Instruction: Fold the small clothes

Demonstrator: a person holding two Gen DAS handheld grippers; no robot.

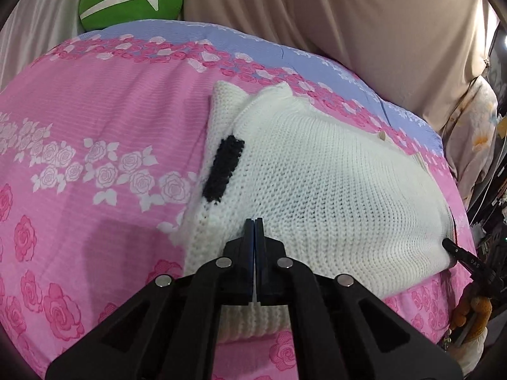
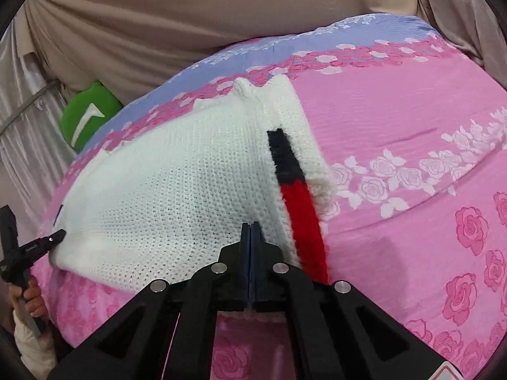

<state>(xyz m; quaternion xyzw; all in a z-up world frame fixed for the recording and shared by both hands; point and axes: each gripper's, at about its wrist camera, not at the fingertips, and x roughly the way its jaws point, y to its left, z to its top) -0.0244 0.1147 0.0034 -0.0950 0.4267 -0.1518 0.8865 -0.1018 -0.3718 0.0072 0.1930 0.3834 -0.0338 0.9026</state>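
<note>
With both the left gripper (image 1: 254, 221) and right gripper (image 2: 250, 225) pinching the white knit sweater's (image 1: 317, 190) near hem, thin bites could slip mid-fold.

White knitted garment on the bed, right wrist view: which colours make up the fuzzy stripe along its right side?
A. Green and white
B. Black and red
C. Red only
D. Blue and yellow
B: the stripe on the white knitted garment runs black at the far end and red nearer the camera.
</note>
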